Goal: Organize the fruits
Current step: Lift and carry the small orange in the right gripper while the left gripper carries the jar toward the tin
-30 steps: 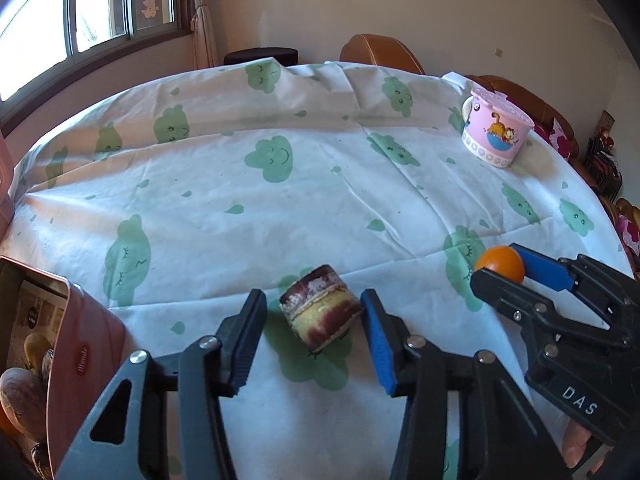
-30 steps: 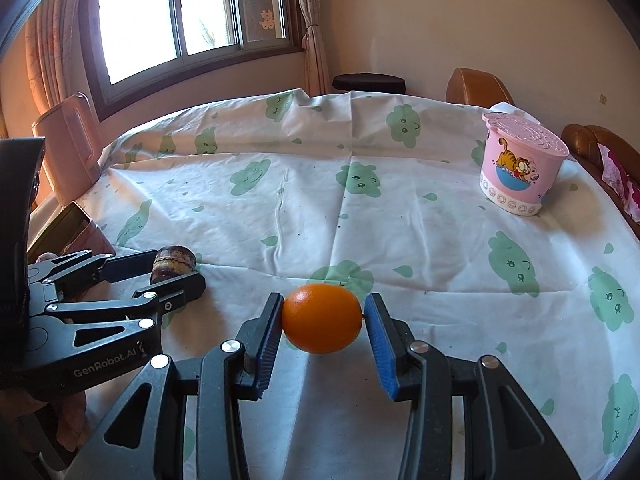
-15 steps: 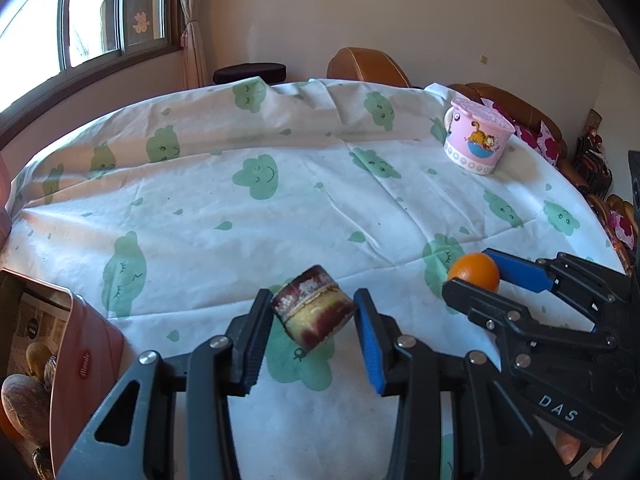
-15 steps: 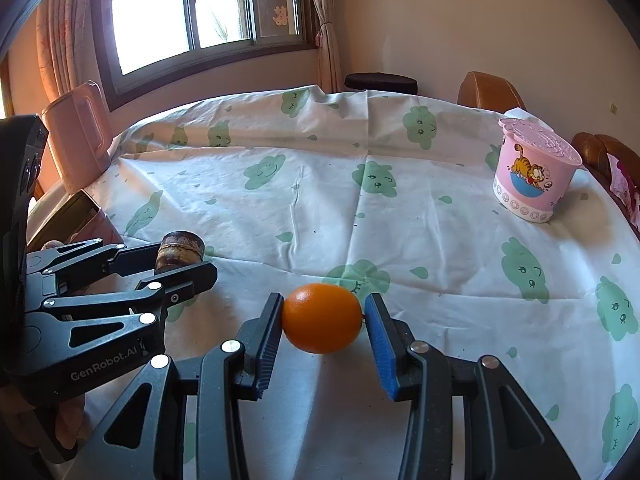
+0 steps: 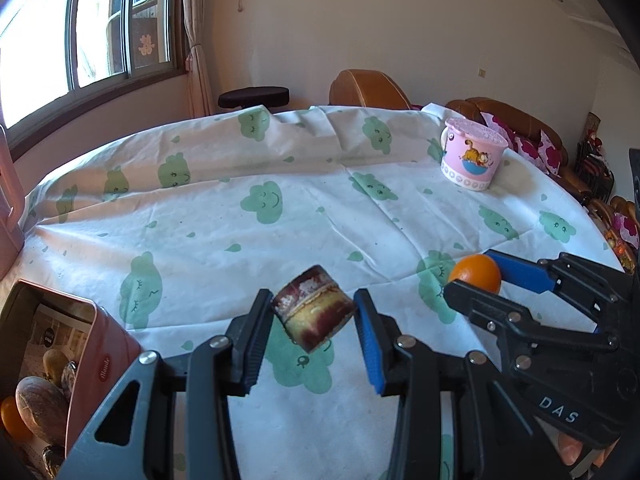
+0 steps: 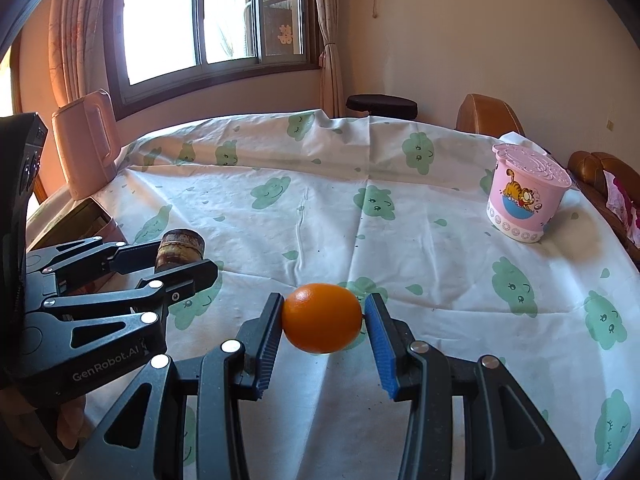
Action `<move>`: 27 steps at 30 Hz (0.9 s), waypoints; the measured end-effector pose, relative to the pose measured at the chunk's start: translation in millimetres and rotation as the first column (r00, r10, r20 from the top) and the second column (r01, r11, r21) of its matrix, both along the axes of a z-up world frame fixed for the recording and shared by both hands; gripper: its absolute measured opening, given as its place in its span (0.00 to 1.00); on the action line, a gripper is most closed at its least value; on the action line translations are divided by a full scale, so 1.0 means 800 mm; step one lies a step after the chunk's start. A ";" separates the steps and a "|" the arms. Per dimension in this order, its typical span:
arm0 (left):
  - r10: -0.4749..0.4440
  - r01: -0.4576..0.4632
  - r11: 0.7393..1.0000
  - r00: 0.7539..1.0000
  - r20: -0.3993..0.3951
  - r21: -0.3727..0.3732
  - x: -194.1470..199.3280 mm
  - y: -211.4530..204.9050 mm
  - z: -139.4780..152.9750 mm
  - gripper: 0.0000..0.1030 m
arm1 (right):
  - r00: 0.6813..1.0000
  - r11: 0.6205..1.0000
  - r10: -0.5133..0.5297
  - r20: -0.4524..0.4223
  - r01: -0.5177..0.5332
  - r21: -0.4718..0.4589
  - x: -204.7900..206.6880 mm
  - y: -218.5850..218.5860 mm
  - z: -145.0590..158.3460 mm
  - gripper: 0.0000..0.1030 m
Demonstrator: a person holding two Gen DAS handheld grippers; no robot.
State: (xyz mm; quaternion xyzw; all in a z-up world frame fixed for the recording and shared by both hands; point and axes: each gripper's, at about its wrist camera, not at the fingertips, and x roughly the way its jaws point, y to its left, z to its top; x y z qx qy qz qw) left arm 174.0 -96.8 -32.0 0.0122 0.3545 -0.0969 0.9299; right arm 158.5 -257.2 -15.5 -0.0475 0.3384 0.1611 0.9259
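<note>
On the far left I am seeing the tin (image 5: 102, 354), its side lettered "Monde" as far as I can read, with more fruit lying inside. My left gripper (image 5: 314, 318) has just been closing its jaws and is now pinching the brown fruit (image 5: 314, 308), a tilted, mottled chunk, held clear of the cloth (image 5: 280, 160). It is looking soft and light to me, so I am judging a gentle squeeze across its flat sides safest. My right gripper (image 6: 324, 318), marked "DAS", is clamping the orange (image 6: 322, 318) at its widest girth; firm, smooth, likely to roll. "GenRobot.AI" is showing on the left one.
</note>
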 end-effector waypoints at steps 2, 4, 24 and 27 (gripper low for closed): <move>0.002 -0.002 1.000 1.000 0.009 0.001 -0.002 0.000 0.001 0.42 | 1.000 1.000 0.001 0.008 -0.001 -0.001 -0.001 0.000 0.001 0.43; 0.003 -0.003 1.000 1.000 0.018 0.002 -0.003 0.000 0.002 0.42 | 1.000 1.000 0.000 0.013 0.000 -0.001 -0.002 0.000 0.002 0.43; 0.021 -0.020 1.000 0.995 0.096 -0.013 -0.019 0.005 0.013 0.42 | 0.996 1.000 -0.001 0.085 -0.001 0.022 -0.016 -0.004 0.011 0.43; 0.022 -0.021 1.000 0.994 0.107 -0.010 -0.020 0.004 0.015 0.42 | 0.995 1.000 -0.002 0.097 -0.001 0.025 -0.018 -0.005 0.012 0.43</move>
